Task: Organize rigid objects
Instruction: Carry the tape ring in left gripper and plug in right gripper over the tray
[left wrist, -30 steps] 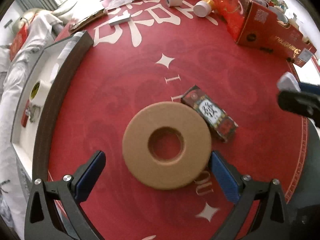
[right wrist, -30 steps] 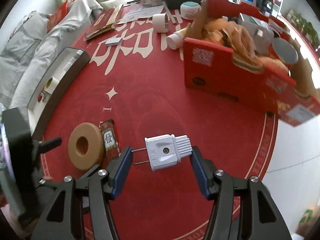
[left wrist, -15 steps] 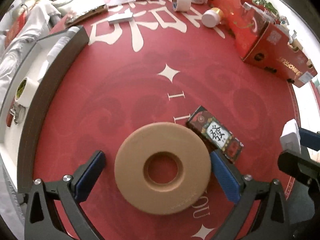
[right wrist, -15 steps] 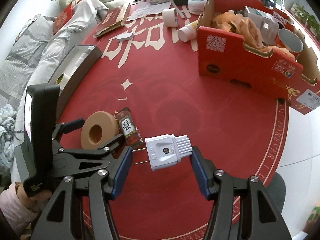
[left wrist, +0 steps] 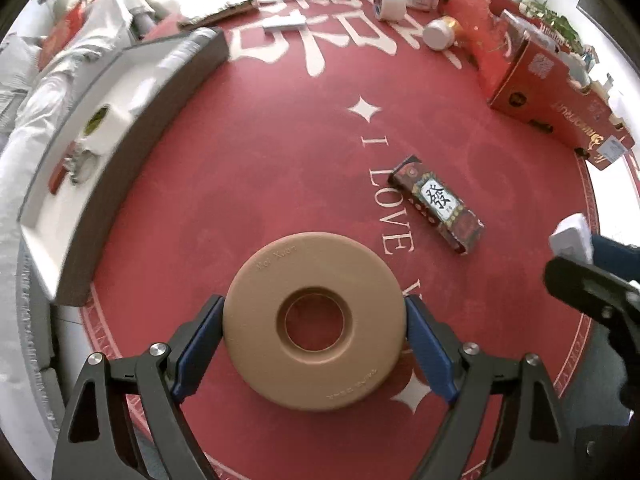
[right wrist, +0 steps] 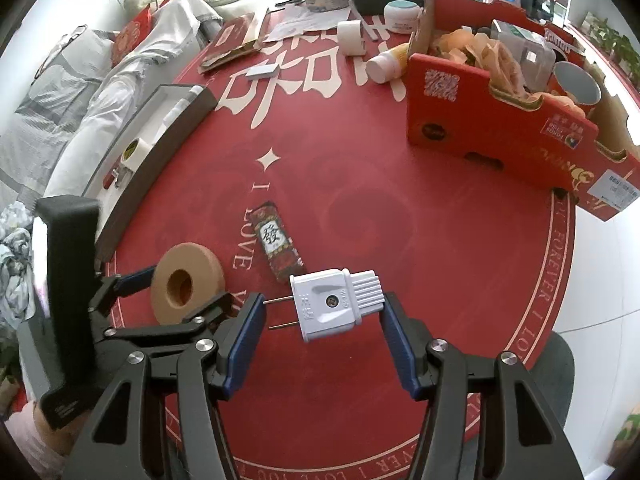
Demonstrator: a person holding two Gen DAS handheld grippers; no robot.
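Since the earlier frame, the tan ring point(left wrist: 312, 328) is no longer lying loose with gaps at both sides: the left gripper point(left wrist: 314, 328) has just been closing its jaws, and both blue pads are now pressing on the ring's rim. In the left wrist view the ring is sitting near the near edge of the red mat point(left wrist: 260, 168). A dark patterned box point(left wrist: 436, 204) is lying apart from it, farther off to the right. A white tray point(left wrist: 116, 152) with a dark wall is lying at the far left, holding small items.

In the right wrist view, the right gripper point(right wrist: 322, 314) is holding a white plug point(right wrist: 334, 304) lengthwise, jaws partly open, prongs pointing at the left pad. The ring point(right wrist: 186, 282) is showing at the left, gripped. A red carton point(right wrist: 500, 128) is standing far right.
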